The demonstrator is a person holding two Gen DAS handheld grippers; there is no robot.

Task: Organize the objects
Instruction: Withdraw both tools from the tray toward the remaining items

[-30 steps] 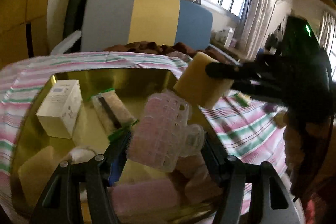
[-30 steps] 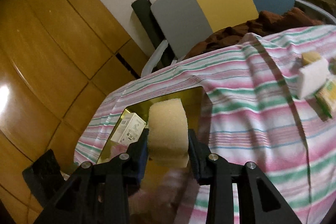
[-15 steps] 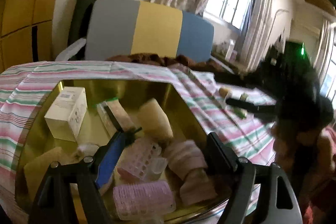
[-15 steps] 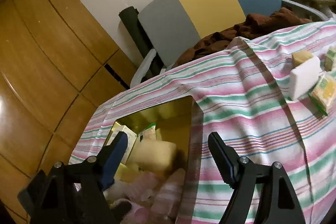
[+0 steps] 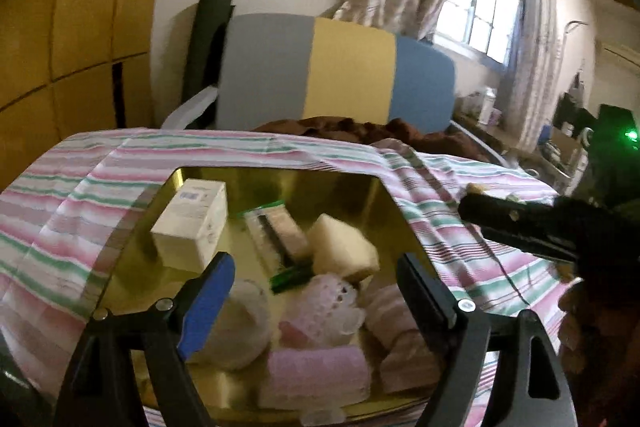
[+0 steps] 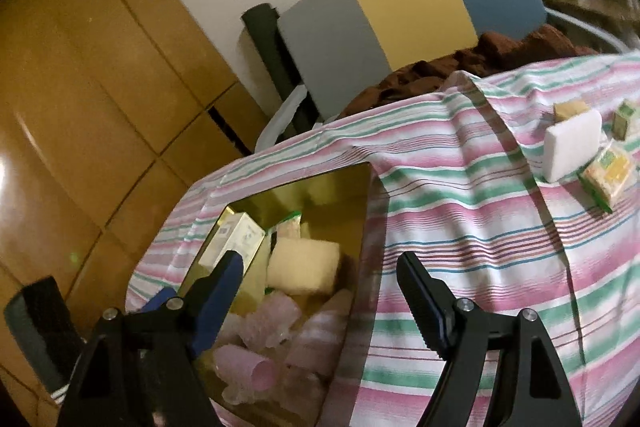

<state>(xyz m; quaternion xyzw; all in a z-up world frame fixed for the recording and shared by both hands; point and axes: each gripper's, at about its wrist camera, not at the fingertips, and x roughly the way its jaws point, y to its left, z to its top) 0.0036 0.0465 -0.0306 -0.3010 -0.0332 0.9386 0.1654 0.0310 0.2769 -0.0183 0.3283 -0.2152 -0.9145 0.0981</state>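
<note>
A gold tray (image 5: 276, 183) sits on the striped cloth and holds several items. A yellow sponge (image 5: 344, 247) lies in it beside a white box (image 5: 192, 227), and a pink lattice roller (image 5: 328, 303) lies among other pink rollers. My left gripper (image 5: 316, 275) hovers over the tray's near end. Its jaws are opening, and nothing is pressed between them. My right gripper (image 6: 320, 271) is open above the tray's right rim (image 6: 366, 211), with the yellow sponge (image 6: 304, 267) lying loose below it. In the left wrist view a black finger (image 5: 504, 219) of the right gripper reaches in from the right.
On the striped tablecloth (image 6: 460, 227) to the right lie a white sponge (image 6: 572, 147), a small tan block (image 6: 570, 111) and green-yellow packets (image 6: 608, 175). A grey, yellow and blue chair back (image 5: 340, 67) stands behind the table. Wooden panels (image 6: 80, 87) line the left.
The right gripper opened and dropped the yellow sponge into the tray. The left gripper opened and let the pink lattice roller fall into the tray. Both grippers pulled back a little.
</note>
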